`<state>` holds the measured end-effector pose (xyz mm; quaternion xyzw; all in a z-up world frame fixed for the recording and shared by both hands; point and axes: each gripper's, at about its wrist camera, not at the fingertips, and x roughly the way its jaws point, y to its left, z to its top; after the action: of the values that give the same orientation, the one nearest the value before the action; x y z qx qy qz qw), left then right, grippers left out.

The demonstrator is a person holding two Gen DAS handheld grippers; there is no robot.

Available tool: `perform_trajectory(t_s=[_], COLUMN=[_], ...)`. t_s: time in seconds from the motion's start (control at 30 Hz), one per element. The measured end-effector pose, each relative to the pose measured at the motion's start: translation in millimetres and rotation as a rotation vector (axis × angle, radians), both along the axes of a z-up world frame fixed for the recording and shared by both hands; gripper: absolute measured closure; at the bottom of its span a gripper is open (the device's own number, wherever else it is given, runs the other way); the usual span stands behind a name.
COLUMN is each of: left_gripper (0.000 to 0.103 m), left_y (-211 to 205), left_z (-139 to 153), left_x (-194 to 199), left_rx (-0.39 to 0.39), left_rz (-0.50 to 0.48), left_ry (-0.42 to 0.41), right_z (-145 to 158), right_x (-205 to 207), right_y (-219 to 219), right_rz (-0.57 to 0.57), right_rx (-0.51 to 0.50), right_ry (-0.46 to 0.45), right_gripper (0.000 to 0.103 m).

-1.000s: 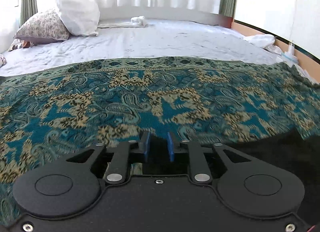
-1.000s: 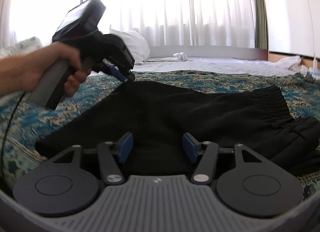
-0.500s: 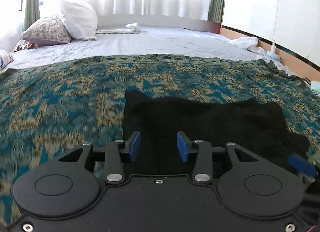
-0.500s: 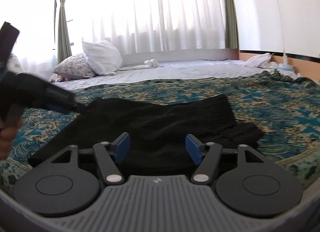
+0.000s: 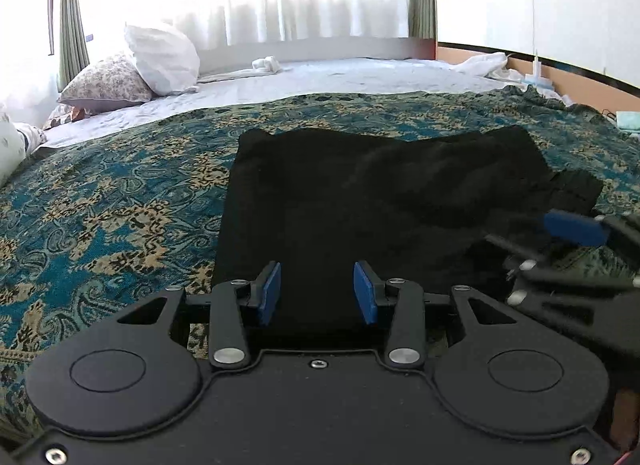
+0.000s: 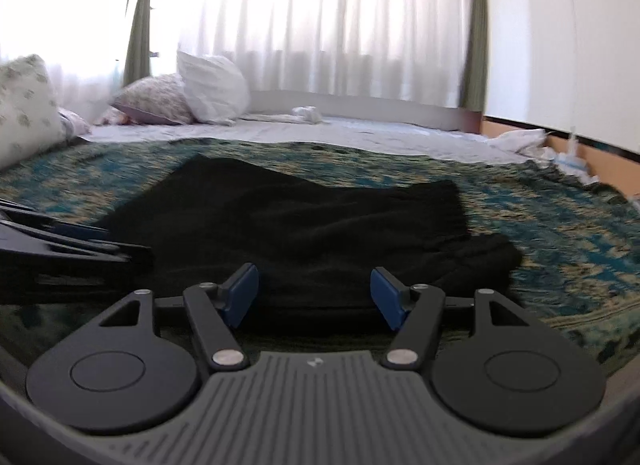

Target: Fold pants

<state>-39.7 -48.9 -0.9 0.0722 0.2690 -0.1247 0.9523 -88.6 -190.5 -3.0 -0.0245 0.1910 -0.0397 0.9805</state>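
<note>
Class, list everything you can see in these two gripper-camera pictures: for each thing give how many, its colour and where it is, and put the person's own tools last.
pants: one, black, lying on the bedspread, already folded over, a lower layer sticking out at the right end.
bedspread: one, teal and beige paisley, covering the near part of the bed.
sheet: one, white, on the far part of the bed.
pillows: one white, leaning on a floral one, far left.
small white cloth: one, bundled near the far edge of the bed.
curtains: white sheers with green drapes, along the window.
left hand-held gripper: one, black with blue pads, open above the near edge of the pants.
right hand-held gripper: one, black with blue pads, open, near edge.
</note>
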Motion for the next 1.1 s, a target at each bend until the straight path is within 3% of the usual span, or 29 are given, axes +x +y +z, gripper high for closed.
perform_trajectory(t_s=[0.13,0.23,0.33,0.4,0.53,0.6,0.77,0.93,1.1], left_gripper=[0.062,0.062,0.063,0.054,0.044,0.035,0.032,0.029,0.013], left_y=[7.4,10.4,22.1,34.0,48.4,52.5,54.2,49.8,42.9], left_z=[-2.9,-0.6,14.9,28.6,47.2,48.3,35.8,9.9,-2.1], left_x=[2.4,2.0,9.0,22.3,70.2,98.2,163.9,206.3,216.7], left_rx=[-0.015,-0.009,-0.057,-0.108,-0.134,-0.149,-0.219,-0.226,-0.224], left_rz=[0.011,0.017,0.009,0.001,-0.021,-0.039,-0.031,-0.004,-0.022], left_ry=[0.008,0.010,0.036,0.038,0.052,0.066,0.187,0.285,0.267], right_z=[-2.8,1.7,20.6,35.9,49.3,45.8,24.2,-2.2,-5.0], right_x=[3.7,5.2,2.1,7.7,44.1,72.1,132.3,171.4,185.0], right_y=[-21.9,-25.9,-40.2,-60.2,-113.5,-140.9,-176.3,-188.1,-182.0], right_rz=[-0.076,-0.047,0.032,0.037,0.065,0.088,0.214,0.315,0.382], right_rx=[-0.002,-0.008,0.092,0.123,0.140,0.162,0.290,0.378,0.346], right_ry=[0.010,0.022,-0.009,-0.023,0.015,0.075,0.240,0.343,0.376], right_gripper=[0.034,0.033,0.024,0.018,0.012,0.012,0.011,0.001,0.001])
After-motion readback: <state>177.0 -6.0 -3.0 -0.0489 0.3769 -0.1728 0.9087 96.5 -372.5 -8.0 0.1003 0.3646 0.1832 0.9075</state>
